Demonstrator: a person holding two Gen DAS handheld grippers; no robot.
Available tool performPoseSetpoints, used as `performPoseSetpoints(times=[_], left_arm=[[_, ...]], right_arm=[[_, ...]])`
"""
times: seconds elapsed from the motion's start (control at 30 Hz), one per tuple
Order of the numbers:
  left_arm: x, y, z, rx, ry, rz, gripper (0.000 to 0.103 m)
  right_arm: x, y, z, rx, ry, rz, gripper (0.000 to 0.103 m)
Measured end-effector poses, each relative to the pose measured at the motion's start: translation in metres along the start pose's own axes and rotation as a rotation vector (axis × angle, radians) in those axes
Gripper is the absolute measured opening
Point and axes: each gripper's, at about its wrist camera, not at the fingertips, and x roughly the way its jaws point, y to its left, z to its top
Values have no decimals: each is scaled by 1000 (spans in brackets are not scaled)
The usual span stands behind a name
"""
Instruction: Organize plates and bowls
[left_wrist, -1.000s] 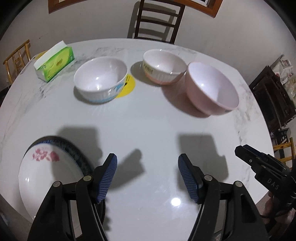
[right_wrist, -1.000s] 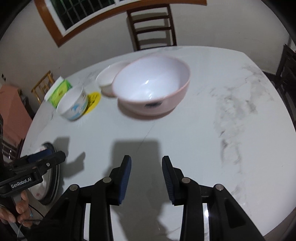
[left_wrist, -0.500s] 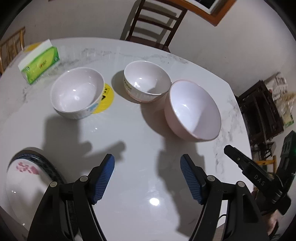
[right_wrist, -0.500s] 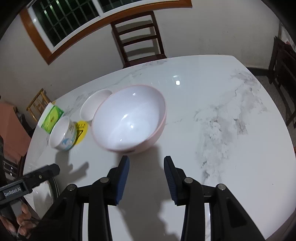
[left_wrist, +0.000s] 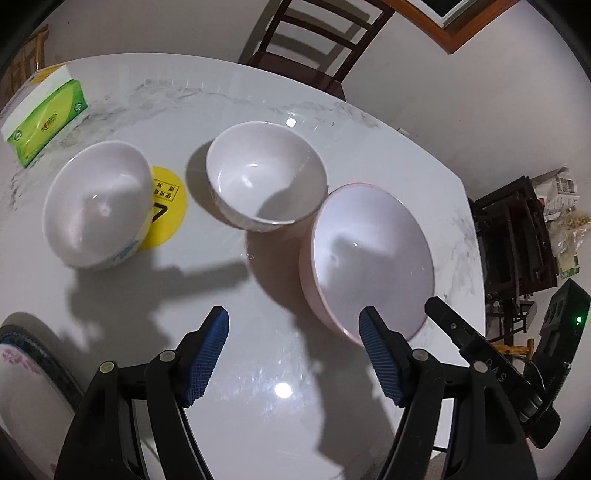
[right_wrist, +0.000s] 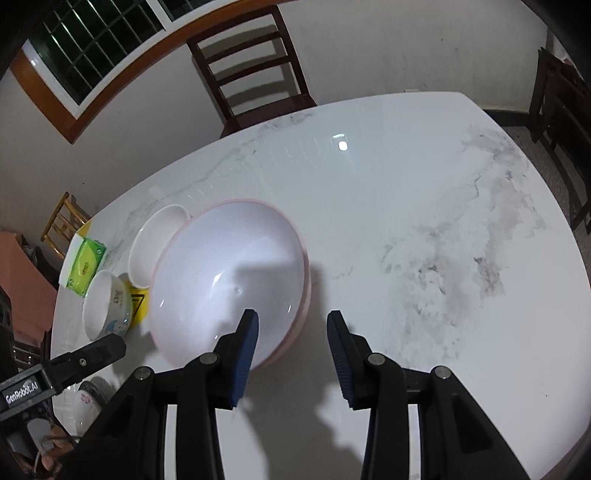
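Note:
A large pink bowl (left_wrist: 369, 258) (right_wrist: 229, 273) stands on the white marble table (left_wrist: 280, 424), touching a smaller white bowl (left_wrist: 266, 181) (right_wrist: 155, 243) behind it. A white bowl with blue print (left_wrist: 96, 199) (right_wrist: 103, 310) sits farther left. Stacked plates (left_wrist: 22, 373) (right_wrist: 85, 402), the top one with a pink flower, lie at the near left. My left gripper (left_wrist: 295, 325) is open over bare table, its right finger beside the pink bowl's near rim. My right gripper (right_wrist: 291, 325) is open, with its left finger over the pink bowl's near edge and nothing pressed.
A green tissue box (left_wrist: 44, 122) (right_wrist: 85, 262) lies at the far left, and a yellow sticker (left_wrist: 166, 210) is on the table by the blue-print bowl. A dark wooden chair (right_wrist: 251, 74) stands behind the table. Bare marble (right_wrist: 424, 221) spreads to the right.
Both grippers have moved toward the pink bowl, which now looks larger and closer in both views. The plates have slid toward the left view's lower left corner.

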Motion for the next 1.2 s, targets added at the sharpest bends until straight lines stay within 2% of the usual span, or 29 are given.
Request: performPoseSetpoints(times=[0.2,0.37,0.5,0.57,0.6,0.63,0.7,0.77,0.9,1.2], left_arm=[[22,-3,10,-18,13,16,68],[36,-6,12,6,22,43,66],[44,-3,13,14,27,60,55],[48,-2,13,20,34,67,54],[49,-2,12,23,34,67,51],[49,-2,12,27,34,65,46],[50,-3,12,36,36,40,39],[49,-3,11,40,36,20,34],[46,-9,7,75,46,-8,15],[32,-5,-9,92,57,-8,15]], right_arm=[[24,-1,8,17,30,-31,39],[35,-1,12,11,28,-49,39],[43,-1,13,12,35,-55,39],[45,-2,13,16,36,-63,39],[46,-1,12,16,38,-59,37],[47,-1,12,16,38,-54,27],[48,1,11,14,48,-46,20],[50,2,9,17,58,-29,17],[51,5,5,16,55,-29,16],[41,5,-13,25,72,-31,16]])
